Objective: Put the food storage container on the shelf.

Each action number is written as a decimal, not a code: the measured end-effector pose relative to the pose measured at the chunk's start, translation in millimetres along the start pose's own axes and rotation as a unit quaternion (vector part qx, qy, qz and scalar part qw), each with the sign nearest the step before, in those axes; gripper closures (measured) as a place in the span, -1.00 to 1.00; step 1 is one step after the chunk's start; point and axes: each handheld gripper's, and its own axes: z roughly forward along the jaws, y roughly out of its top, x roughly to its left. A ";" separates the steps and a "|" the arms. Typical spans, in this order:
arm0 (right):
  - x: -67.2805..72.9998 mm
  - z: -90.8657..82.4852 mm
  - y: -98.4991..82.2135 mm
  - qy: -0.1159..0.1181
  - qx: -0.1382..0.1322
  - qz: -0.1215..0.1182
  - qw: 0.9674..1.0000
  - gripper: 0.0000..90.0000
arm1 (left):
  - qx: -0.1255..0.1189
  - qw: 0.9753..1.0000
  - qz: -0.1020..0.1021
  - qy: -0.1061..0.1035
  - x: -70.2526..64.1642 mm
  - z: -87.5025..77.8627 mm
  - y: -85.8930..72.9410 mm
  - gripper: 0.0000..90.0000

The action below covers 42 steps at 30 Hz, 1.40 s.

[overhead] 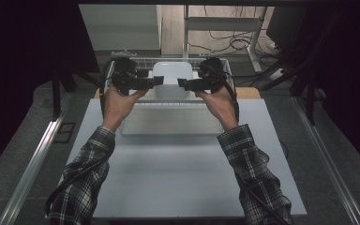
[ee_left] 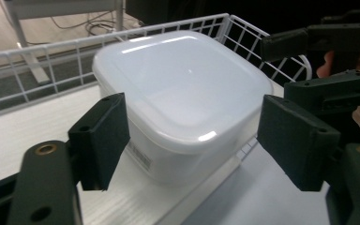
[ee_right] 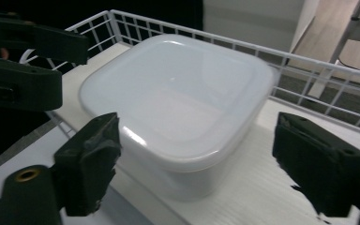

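A white square plastic container with a lid (overhead: 171,77) sits inside a white wire basket (overhead: 138,61). The left gripper (overhead: 161,80) and the right gripper (overhead: 180,83) hover at opposite sides of this container, both with jaws spread apart and holding nothing.

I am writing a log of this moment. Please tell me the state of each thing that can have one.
Container: lid on, upright, in the wire basket, not gripped.
Wire basket: on the table, holding the container.
Left gripper: open, jaws apart before the container.
Right gripper: open, jaws apart before the container.
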 end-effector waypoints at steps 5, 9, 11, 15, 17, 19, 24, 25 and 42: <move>8.1 -2.2 -3.6 -0.004 0.005 -0.018 1.000 -0.85 | 0.016 1.000 0.004 -0.015 -2.7 -1.3 -9.9 -0.66; 9.1 -1.6 -9.2 -0.005 0.011 -0.026 1.000 -0.89 | 0.026 0.999 0.019 -0.017 -7.2 -2.9 -16.8 -0.76; 9.3 -1.3 -10.8 -0.003 0.011 -0.026 1.000 -0.91 | 0.027 0.999 0.022 -0.018 -8.4 -3.5 -18.4 -0.78; 11.3 -2.8 -18.7 0.000 0.012 -0.034 0.999 -0.97 | 0.031 0.999 0.030 -0.021 -11.2 -5.2 -26.9 -0.87; 11.8 -4.6 -22.2 0.000 0.011 -0.035 0.999 -0.98 | 0.029 0.999 0.030 -0.023 -11.3 -5.2 -31.5 -0.88; 11.8 -6.4 -25.8 0.001 0.011 -0.038 0.999 -0.99 | 0.029 0.999 0.030 -0.028 -11.3 -4.9 -36.1 -0.89; 11.7 -10.5 -33.6 0.004 0.010 -0.038 0.999 -0.99 | 0.025 0.999 0.036 -0.030 -12.6 -6.0 -44.3 -0.91; 12.2 -12.7 -37.9 0.007 0.008 -0.040 0.999 -0.99 | 0.025 0.998 0.040 -0.031 -13.8 -7.0 -48.0 -0.91; 23.6 -24.7 -77.5 0.032 0.013 -0.059 0.998 -0.99 | 0.031 0.995 0.075 -0.057 -34.5 -12.0 -86.4 -0.94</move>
